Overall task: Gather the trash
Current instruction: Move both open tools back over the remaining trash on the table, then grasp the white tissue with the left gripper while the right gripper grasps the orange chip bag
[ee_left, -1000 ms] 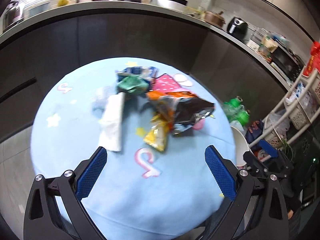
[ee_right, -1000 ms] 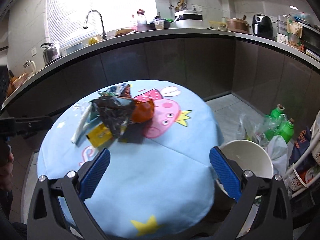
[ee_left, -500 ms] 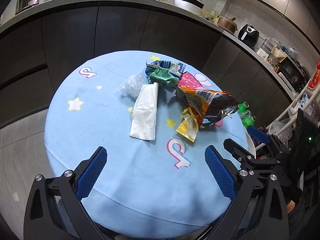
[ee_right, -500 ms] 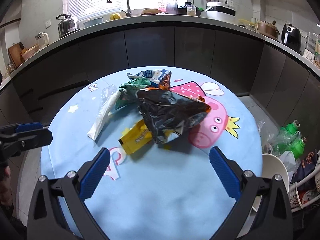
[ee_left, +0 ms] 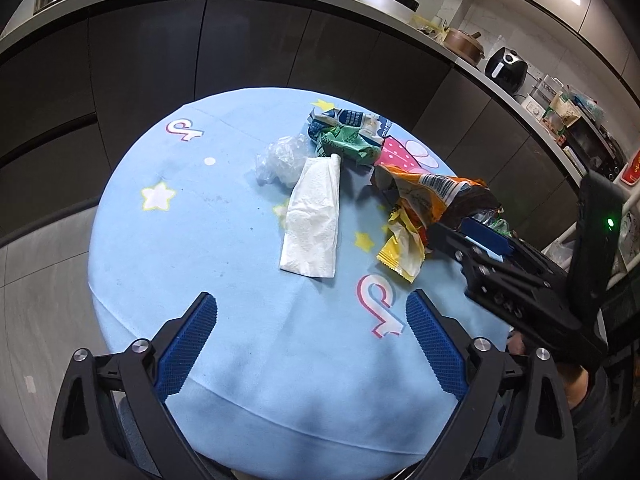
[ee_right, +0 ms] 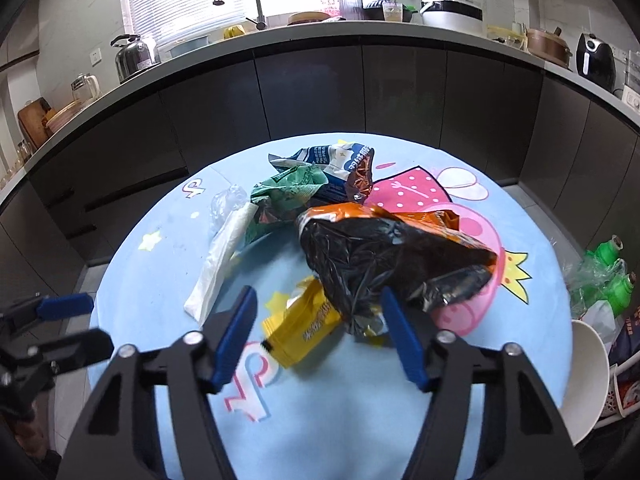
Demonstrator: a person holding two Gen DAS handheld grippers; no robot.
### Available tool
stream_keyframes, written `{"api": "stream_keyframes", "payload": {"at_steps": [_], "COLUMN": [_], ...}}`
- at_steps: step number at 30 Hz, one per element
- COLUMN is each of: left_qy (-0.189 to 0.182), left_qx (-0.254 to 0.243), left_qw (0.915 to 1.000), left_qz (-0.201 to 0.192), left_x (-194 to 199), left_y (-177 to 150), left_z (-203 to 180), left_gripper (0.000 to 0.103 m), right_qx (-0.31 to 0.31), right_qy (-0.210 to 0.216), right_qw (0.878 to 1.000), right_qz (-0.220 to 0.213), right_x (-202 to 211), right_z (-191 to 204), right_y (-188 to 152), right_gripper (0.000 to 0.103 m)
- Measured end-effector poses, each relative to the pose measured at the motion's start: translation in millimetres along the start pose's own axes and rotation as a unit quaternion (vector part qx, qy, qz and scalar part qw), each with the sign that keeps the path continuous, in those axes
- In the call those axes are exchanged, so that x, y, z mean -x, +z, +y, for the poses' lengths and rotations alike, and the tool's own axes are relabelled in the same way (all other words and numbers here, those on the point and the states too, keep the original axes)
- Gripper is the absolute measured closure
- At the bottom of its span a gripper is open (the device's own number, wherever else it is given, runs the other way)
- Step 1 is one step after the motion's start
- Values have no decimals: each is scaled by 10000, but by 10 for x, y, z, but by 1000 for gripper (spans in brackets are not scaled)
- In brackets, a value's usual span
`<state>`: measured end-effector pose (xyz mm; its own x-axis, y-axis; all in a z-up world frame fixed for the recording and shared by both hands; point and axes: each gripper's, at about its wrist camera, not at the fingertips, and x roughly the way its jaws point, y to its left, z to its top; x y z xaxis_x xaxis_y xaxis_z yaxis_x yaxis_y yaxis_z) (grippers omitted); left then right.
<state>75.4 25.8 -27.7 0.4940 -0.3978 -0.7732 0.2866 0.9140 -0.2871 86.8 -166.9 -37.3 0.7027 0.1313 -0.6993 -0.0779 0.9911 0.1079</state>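
Fingers first: the right gripper (ee_right: 318, 334) has just been closing, so its jaws sit about half open now instead of spread wide. The yellow wrapper (ee_right: 304, 326) and the bottom corner of the big orange-and-black chip bag (ee_right: 384, 256) are between them, but the blue pads don't look like they're pressing on anything yet. A second ago that pile sat well ahead of the fingers; now it's right at the tips. I'd say the first grab is about to happen.

The left gripper (ee_left: 312, 344) is wide, only a touch narrower than before, with nothing between its fingers but blue tablecloth (ee_left: 192, 236). The white napkin (ee_left: 314, 220) lies ahead of it, with the crumpled clear plastic (ee_left: 282, 160) and the green wrapper (ee_left: 346, 144) further out. Nothing's been collected yet. The white bin (ee_right: 588, 376) sits off to the right of the right fingers, by the table edge.
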Motion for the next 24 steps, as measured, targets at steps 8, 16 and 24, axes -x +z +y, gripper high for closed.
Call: {"api": "stream_keyframes", "payload": {"at_steps": [8,16,24], "left_qy": [-108,-56,206], "left_qx": [150,-8,-37], "left_qw": [9996,9993,9980], "left_qz": [190,360,595], "left_x": [-282,-694,-1017], "left_y": [130,355,514], "left_z": [108,8,3], "left_gripper": [26,34,56], "right_qx": [-198,-153,-297], "right_qy": [20,-57,37], "right_qw": [9998,9991,9985], "right_qz": [44,-382,-454], "right_x": [-243,316,538], "right_z": [-97,-195,-281], "right_y": [57,-174,-287], "right_gripper": [100,100,99]}}
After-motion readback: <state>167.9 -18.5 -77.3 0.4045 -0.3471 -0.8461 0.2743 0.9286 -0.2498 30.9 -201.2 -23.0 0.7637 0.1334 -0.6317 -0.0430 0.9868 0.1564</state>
